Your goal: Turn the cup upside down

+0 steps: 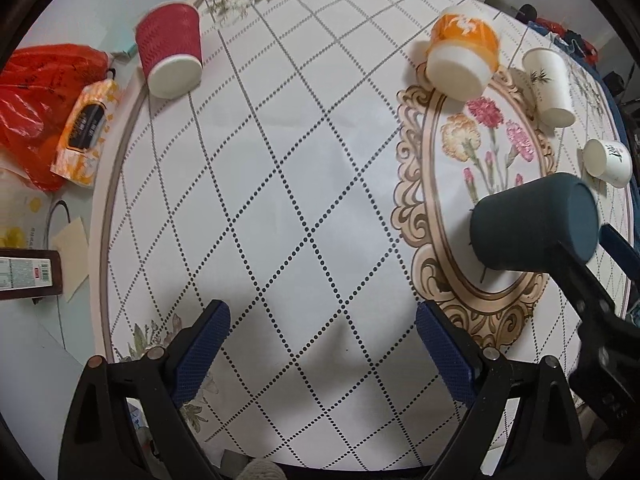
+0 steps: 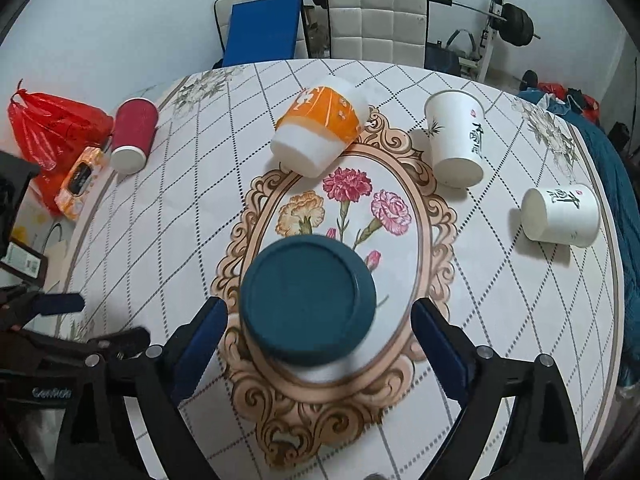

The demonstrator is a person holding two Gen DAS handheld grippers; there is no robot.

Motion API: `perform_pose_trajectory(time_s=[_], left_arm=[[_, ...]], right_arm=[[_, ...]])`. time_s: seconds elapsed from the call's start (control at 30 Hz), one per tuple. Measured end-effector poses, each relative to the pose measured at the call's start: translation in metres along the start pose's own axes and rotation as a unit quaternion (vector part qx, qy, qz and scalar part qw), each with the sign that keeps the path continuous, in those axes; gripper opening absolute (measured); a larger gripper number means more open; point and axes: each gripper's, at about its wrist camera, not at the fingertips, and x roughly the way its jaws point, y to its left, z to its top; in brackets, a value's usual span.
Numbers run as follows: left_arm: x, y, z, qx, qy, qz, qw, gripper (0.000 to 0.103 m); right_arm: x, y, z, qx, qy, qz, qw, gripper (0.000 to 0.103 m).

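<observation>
A dark teal cup (image 2: 308,304) stands upside down on the flowered oval of the tablecloth, its flat base facing up. My right gripper (image 2: 320,344) is open, its blue fingers (image 2: 200,344) on either side of the cup, apart from it. In the left wrist view the teal cup (image 1: 532,224) is at the right with the right gripper's finger beside it. My left gripper (image 1: 320,352) is open and empty over the bare checked cloth.
Upside down on the table (image 2: 160,240) are a red ribbed cup (image 2: 132,136), an orange-and-white cup (image 2: 316,132) and two white paper cups (image 2: 456,140) (image 2: 560,212). A red bag (image 2: 52,128) and tissue pack (image 2: 80,180) lie at the left edge. Chairs (image 2: 376,20) stand behind.
</observation>
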Motion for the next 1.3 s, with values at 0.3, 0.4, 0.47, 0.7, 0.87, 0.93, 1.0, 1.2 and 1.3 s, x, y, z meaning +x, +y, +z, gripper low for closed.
perform_pose_trajectory(time_s=[0.3,0.4,0.47,0.7,0.87,0.93,1.0,1.2,1.3], left_arm=[[-0.055,0.0,-0.016,-0.003,-0.062,0.003,0.998,0.1],[-0.076,-0.003,-0.025,0.006,-0.083,-0.001,0.9965,0.1],[-0.089,-0.004,-0.029,0.015,-0.096,-0.003,0.9953,0.1],[-0.161,-0.002,-0.062,0.051,-0.155,-0.008,0.9865,0.1],[-0.219,0.007,-0.095,0.067,-0.202,-0.014,0.977,0.1],[-0.244,0.014,-0.112,0.067,-0.215,-0.024,0.974,0.1],[-0.262,0.016,-0.126,0.069,-0.226,-0.027,0.9714,0.1],[-0.306,0.021,-0.163,0.064,-0.245,-0.044,0.9663,0.1],[-0.321,0.02,-0.176,0.063,-0.254,-0.048,0.964,0.1]], right_arm=[[-0.074,-0.025,-0.023,0.054,0.008,-0.049,0.997,0.096],[-0.1,-0.027,-0.031,0.062,0.006,-0.076,0.995,0.096],[-0.114,-0.026,-0.035,0.067,0.004,-0.085,0.994,0.096],[-0.192,-0.005,-0.052,0.089,-0.02,-0.104,0.99,0.096],[-0.257,0.019,-0.069,0.101,-0.042,-0.113,0.988,0.096],[-0.286,0.03,-0.078,0.102,-0.052,-0.118,0.986,0.096],[-0.317,0.039,-0.087,0.109,-0.063,-0.12,0.985,0.096],[-0.391,0.057,-0.109,0.113,-0.101,-0.133,0.979,0.096],[-0.425,0.065,-0.117,0.107,-0.121,-0.139,0.977,0.096]])
